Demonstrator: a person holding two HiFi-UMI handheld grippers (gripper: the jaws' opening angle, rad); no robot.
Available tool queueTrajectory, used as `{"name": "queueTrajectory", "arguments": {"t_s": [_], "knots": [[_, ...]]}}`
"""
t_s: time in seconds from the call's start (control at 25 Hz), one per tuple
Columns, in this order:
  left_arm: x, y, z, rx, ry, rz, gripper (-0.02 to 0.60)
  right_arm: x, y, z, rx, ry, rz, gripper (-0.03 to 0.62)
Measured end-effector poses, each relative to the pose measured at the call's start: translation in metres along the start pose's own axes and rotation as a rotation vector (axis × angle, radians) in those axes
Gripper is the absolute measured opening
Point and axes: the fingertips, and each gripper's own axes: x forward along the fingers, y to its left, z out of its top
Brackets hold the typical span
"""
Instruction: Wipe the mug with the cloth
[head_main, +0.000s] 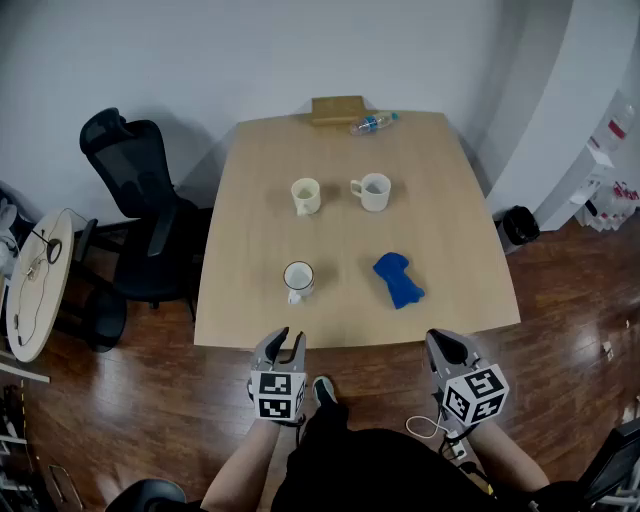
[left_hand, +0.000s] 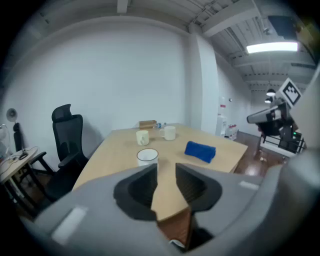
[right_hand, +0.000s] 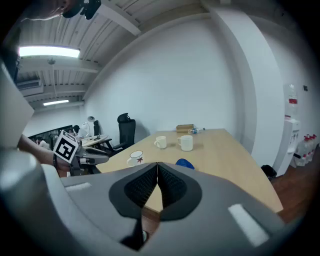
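Both grippers sit low in the head view, off the near edge of the pale wooden table (head_main: 450, 250) and above the dark floor. The left gripper (head_main: 286, 342) is at lower centre-left with its jaws partly apart and nothing between them. The right gripper (head_main: 441, 341) is at lower centre-right with its jaws pressed together and empty.

Three mugs stand on the table. The white mug with a dark rim (head_main: 298, 280) is just left of frame centre and stands upright, its handle towards the near edge. The right gripper view shows a small red mark on its side. The blue cloth (head_main: 398, 280) lies crumpled to the right of it, well apart. Further up, a cream mug (head_main: 305, 196) and a plain white mug (head_main: 372, 191) stand side by side. At the top edge of the table a plastic bottle (head_main: 372, 123) lies beside a wooden block (head_main: 337, 108). A black office chair (head_main: 140, 200) is at upper left.
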Motion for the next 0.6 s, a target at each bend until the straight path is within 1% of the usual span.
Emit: {"name": "queueTrajectory", "arguments": {"t_s": [0.12,0.2,0.32,0.44,0.52,0.6], "knots": [[0.048,0.052,-0.014,0.044,0.079,0.028,0.154,0.043,-0.007,0.013,-0.016,0.026,-0.037,0.006],[0.073,0.070,-0.023,0.062,0.124,0.011,0.169,0.066,-0.011,0.020,0.000,0.040,-0.058,0.006],[0.100,0.077,-0.033,0.087,0.163,-0.028,0.176,0.092,-0.019,0.023,0.020,0.067,-0.083,0.006],[0.117,0.081,-0.038,0.087,0.194,-0.037,0.176,0.112,-0.022,0.019,0.021,0.106,-0.077,0.006],[0.125,0.082,-0.038,0.088,0.195,-0.044,0.176,0.126,-0.026,0.012,0.018,0.131,-0.061,0.006],[0.132,0.081,-0.039,0.097,0.191,-0.045,0.176,0.144,-0.033,0.001,-0.008,0.164,-0.050,0.008]]}}
